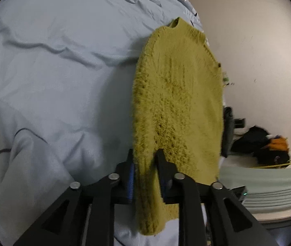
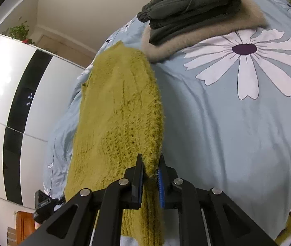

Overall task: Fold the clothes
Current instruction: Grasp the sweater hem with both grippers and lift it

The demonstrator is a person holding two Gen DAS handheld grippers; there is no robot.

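We are carrying the mustard knit sweater (image 1: 176, 102) over the bed (image 1: 53, 71).
The left gripper (image 1: 145, 164) and right gripper (image 2: 150, 168) are both pinching its edge; we should be keeping it taut, laying it flat at 12 o'clock.

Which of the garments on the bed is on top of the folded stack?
The dark grey garment: it lies folded atop the beige fuzzy one, while the yellow-green sweater is apart, between the grippers.

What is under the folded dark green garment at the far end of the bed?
The dark green garment lies on a folded beige fluffy garment, which rests on the floral duvet. Whatever lies between or beneath them is covered.
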